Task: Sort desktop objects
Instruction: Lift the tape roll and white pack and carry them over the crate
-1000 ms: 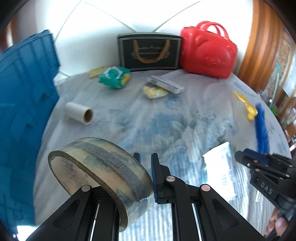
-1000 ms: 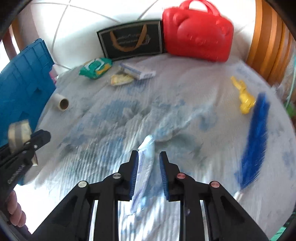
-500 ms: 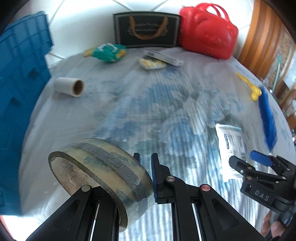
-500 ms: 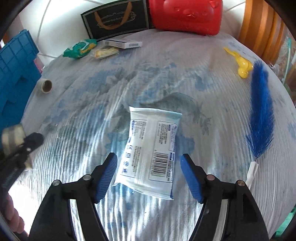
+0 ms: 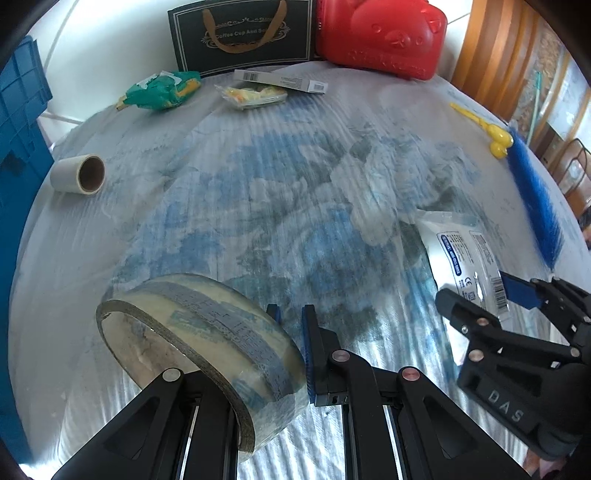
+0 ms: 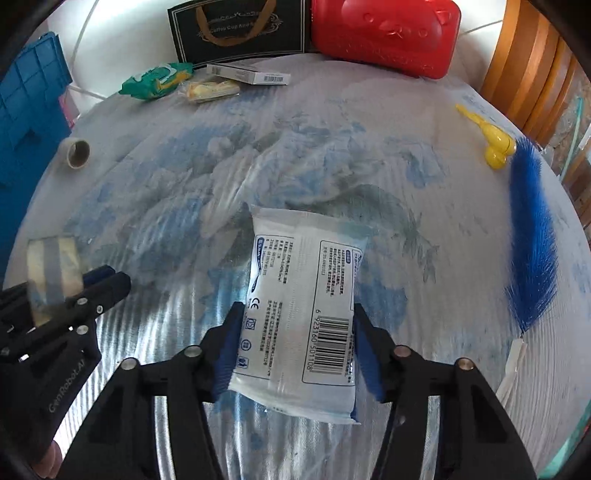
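Note:
My left gripper (image 5: 290, 314) is shut on the wall of a clear tape roll (image 5: 207, 332), which it holds low over the blue-patterned tablecloth (image 5: 277, 206). That roll also shows at the left of the right wrist view as the tape roll (image 6: 53, 266). A white wipes pack (image 6: 306, 266) lies flat on the cloth, barcode side up. My right gripper (image 6: 297, 310) straddles the pack's near end. Its jaws are closing, and the blue pads (image 6: 231, 343) meet the pack's two long edges. The left wrist view shows the right gripper (image 5: 480, 295) over the pack (image 5: 454, 243).
A blue crate (image 5: 18, 155) stands at the left, with a cardboard tube (image 5: 79, 175) beside it. Along the back are a green packet (image 5: 162, 90), a yellow snack bag (image 5: 253, 96), a flat box (image 5: 280, 80), a black gift bag (image 5: 240, 35) and a red case (image 5: 380, 35). A yellow toy (image 6: 491, 138) and a blue feather (image 6: 532, 236) lie right.
The right gripper let the edge-held pack drop flat, opened wide, sank and has closed in on its sides. The left gripper came down with the tape roll still gripped.

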